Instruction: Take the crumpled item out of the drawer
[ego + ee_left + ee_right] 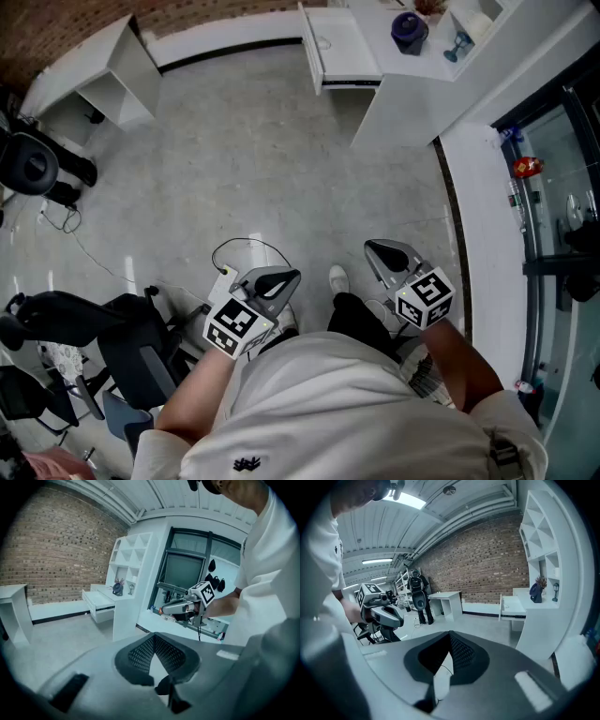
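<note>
The white drawer stands pulled open from the white shelf unit at the far end of the floor, well away from both grippers. It also shows in the left gripper view as the drawer and in the right gripper view as the drawer. No crumpled item can be made out in it from here. My left gripper and right gripper are held close to the person's body, jaws together, nothing in them. Each appears in the other's view: the right gripper, the left gripper.
A dark blue vase sits on the shelf unit's counter beside the drawer. A white desk stands at the far left. Black chairs and gear crowd the left. A cable loops on the floor. Glass cabinets line the right.
</note>
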Action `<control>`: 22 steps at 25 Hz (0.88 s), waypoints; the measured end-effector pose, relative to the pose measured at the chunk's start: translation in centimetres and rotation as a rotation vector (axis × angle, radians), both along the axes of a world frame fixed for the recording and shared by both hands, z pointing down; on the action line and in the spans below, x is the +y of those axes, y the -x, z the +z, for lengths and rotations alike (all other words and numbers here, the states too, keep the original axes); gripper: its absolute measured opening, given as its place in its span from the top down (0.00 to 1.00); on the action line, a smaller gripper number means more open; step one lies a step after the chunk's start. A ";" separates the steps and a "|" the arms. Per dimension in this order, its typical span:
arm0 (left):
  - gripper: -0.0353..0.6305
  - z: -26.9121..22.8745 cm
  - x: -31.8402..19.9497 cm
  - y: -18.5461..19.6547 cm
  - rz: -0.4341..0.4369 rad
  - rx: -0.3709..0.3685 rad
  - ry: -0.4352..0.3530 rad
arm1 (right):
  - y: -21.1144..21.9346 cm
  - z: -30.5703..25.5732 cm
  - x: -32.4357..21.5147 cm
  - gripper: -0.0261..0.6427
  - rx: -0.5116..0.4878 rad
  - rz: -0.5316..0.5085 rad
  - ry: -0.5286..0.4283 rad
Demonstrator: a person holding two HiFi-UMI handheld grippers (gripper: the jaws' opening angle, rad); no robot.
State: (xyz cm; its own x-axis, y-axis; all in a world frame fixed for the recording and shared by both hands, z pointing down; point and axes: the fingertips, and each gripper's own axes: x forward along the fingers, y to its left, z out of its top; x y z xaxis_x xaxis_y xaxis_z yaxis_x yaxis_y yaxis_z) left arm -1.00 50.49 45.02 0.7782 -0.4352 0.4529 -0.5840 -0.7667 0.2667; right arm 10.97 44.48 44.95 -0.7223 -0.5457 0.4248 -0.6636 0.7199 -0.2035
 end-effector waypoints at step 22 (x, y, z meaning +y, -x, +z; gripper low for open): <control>0.94 -2.1 -15.7 -19.7 -0.086 0.033 -0.022 | -17.9 1.4 -16.5 0.57 -0.071 -0.050 -0.016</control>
